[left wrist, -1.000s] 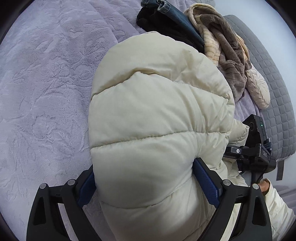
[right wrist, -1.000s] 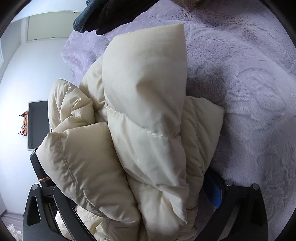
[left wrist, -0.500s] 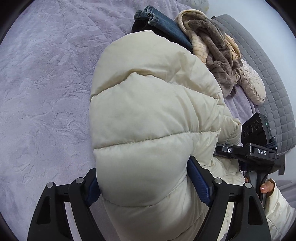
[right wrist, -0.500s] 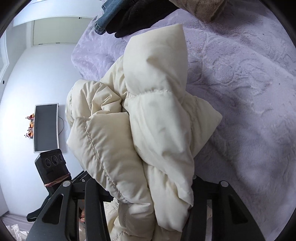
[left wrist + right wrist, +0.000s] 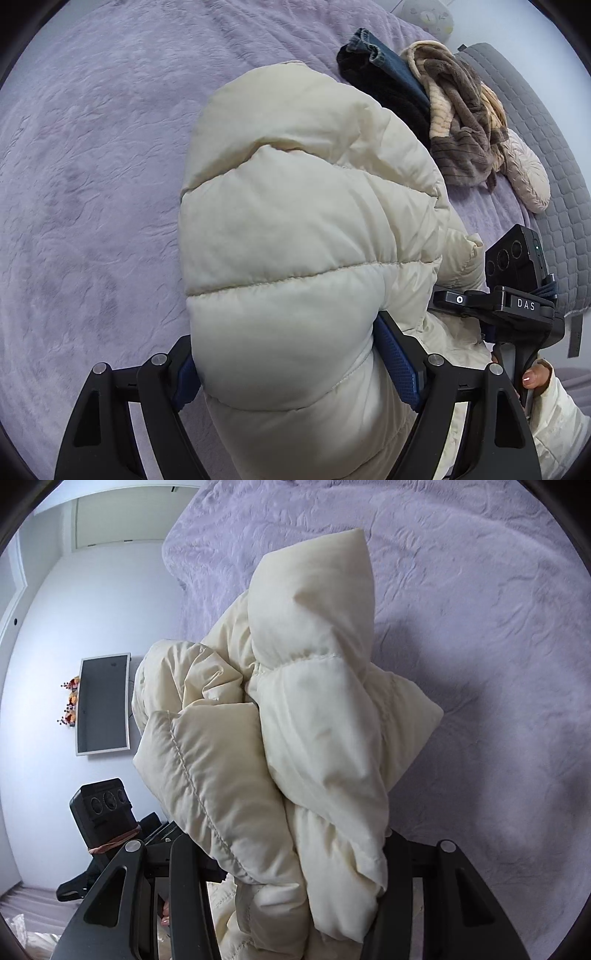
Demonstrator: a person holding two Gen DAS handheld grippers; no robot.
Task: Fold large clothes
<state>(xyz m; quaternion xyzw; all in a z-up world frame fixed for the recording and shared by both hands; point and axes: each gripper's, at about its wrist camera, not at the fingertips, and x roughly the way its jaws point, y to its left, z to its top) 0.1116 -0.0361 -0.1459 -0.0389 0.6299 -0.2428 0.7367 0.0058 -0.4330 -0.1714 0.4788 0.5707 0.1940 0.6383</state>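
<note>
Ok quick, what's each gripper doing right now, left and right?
Left gripper: closed on the puffy cream jacket.
Right gripper: closed on a bunched part of the same jacket.

Both fisheye views are taken close above the cream puffer jacket filling frame centre, the lilac bedspread being shared, with each gripper's camera seen by the other.

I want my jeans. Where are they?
In the left wrist view, the jeans lie top right on the purple bed, between the cream puffer jacket and brown fleece.
</note>
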